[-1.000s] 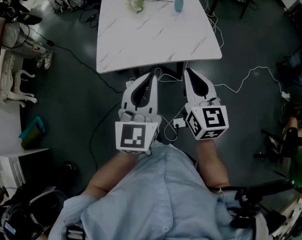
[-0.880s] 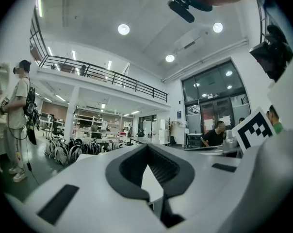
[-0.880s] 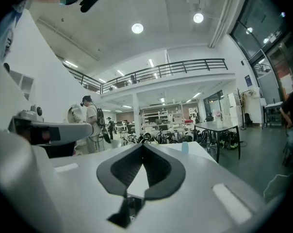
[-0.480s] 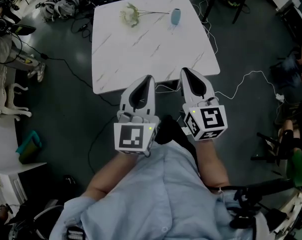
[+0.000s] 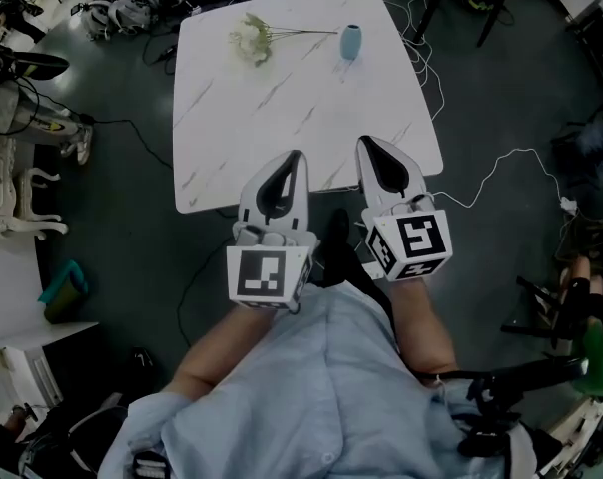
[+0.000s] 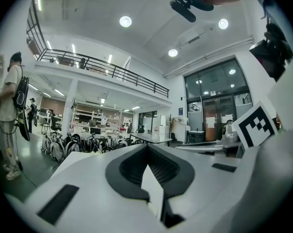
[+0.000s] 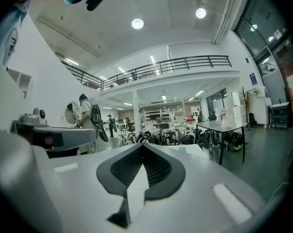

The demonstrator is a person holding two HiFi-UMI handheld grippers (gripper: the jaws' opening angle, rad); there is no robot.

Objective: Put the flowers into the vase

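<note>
A sprig of pale flowers [image 5: 250, 40] lies on the far left part of the white marble table [image 5: 282, 108], its thin stems pointing right toward a small blue vase [image 5: 351, 41] that stands upright. My left gripper [image 5: 298, 155] and right gripper [image 5: 366, 143] are side by side over the table's near edge, far short of both objects. Both pairs of jaws are shut with nothing in them, as the left gripper view [image 6: 147, 147] and the right gripper view [image 7: 143, 145] show. The vase [image 7: 182, 149] is a tiny blue shape just beyond the right jaws.
Cables [image 5: 501, 163] trail over the dark floor to the right of the table and under it. A white chair [image 5: 22, 183] stands at the left, and bags and gear [image 5: 132, 8] lie beyond the table's far left corner. A person with a backpack [image 7: 90, 118] stands far off.
Both grippers have advanced together toward the table. Their tips, short of the near edge a second ago, now reach over it. The jaws stayed shut.
</note>
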